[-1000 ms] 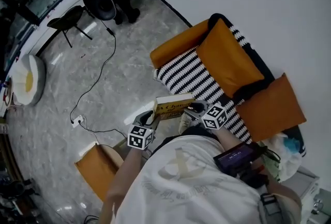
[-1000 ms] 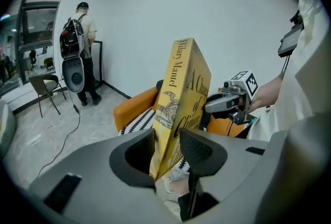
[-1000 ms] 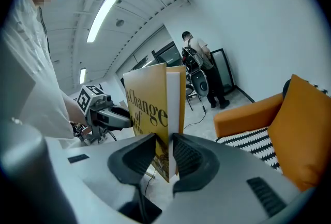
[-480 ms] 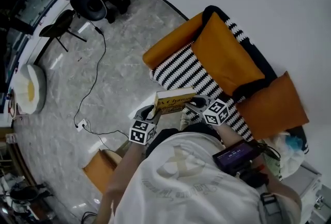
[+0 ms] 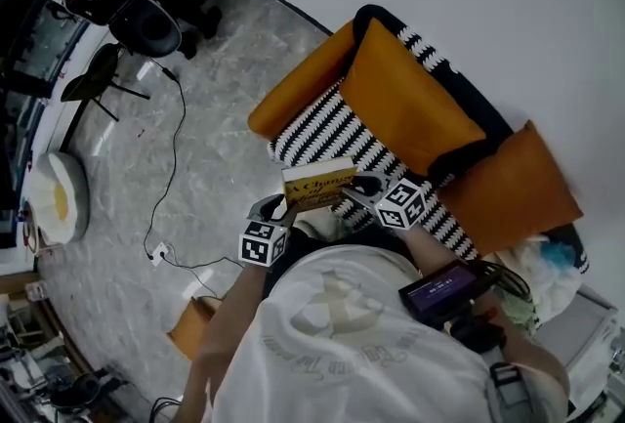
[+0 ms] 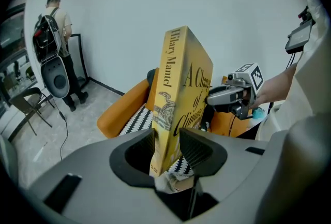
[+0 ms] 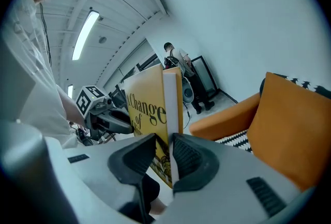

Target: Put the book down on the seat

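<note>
I log, between left claw (image 5: 276,208) and right claw (image 5: 359,187): book (image 5: 317,185), yellow cover, dark lettering. Beyond both claws: seat (image 5: 327,133), black-and-white zigzag stripes; back cushion (image 5: 405,104) and armrest (image 5: 293,99), plain orange. Beneath the claws: floor (image 5: 146,177), grey marble veining.

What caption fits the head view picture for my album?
A yellow book held by the left gripper and right gripper, near the striped armchair seat.

Round white floor cushion (image 5: 54,201), black chair (image 5: 95,76), person wearing backpack (image 6: 51,24), grey marble floor (image 5: 215,69)
</note>
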Demonstrator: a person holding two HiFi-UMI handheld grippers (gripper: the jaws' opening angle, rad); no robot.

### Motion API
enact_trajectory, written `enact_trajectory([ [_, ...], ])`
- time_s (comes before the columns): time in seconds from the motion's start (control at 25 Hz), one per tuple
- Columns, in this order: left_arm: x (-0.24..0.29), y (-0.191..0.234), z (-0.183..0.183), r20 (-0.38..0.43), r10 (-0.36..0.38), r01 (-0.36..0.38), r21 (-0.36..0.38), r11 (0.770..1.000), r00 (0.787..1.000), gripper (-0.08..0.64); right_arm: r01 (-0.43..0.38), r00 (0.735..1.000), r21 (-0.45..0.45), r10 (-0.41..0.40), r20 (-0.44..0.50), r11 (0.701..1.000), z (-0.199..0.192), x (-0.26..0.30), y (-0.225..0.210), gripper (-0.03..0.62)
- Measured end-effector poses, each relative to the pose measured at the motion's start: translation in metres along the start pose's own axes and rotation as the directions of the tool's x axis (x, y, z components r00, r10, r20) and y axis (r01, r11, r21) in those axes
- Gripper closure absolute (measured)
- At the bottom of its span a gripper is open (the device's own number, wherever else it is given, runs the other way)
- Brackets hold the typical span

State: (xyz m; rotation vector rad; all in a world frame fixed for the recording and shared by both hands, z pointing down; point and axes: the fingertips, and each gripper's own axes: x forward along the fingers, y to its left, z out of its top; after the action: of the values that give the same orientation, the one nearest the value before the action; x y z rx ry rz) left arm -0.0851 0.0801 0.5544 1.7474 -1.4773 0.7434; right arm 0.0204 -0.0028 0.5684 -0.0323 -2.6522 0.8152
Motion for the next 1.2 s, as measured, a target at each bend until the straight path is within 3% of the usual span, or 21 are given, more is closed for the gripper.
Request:
enact_trajectory([
  [0.28, 0.014, 0.001, 0.016, -0.052, -0.029, 0.032, 0.051, 0.998, 0.998, 0.4, 0.047, 0.997, 0.053, -0.05, 0.057, 0.997, 0.003, -0.007, -0.013, 0.479],
  [0.56, 0.037, -0.005, 0.015, -0.084, -0.072, 0.077, 0.055, 0.996, 0.994, 0.4, 0.095, 0.992, 0.088, -0.101, 0.072, 0.992, -0.008, -0.015, -0.031, 0.48],
  [0.88, 0.059, 0.011, 0.006, -0.102, -0.153, 0.153, -0.011, 0.988, 0.983, 0.405, 0.153, 0.987, 0.101, -0.157, 0.031, 0.983, 0.003, 0.0, -0.045, 0.483],
  [1.2, 0.078, 0.023, -0.013, -0.12, -0.166, 0.155, -0.099, 0.983, 0.979, 0.405, 0.13, 0.99, 0.098, -0.124, -0.07, 0.987, -0.007, 0.019, -0.055, 0.485],
])
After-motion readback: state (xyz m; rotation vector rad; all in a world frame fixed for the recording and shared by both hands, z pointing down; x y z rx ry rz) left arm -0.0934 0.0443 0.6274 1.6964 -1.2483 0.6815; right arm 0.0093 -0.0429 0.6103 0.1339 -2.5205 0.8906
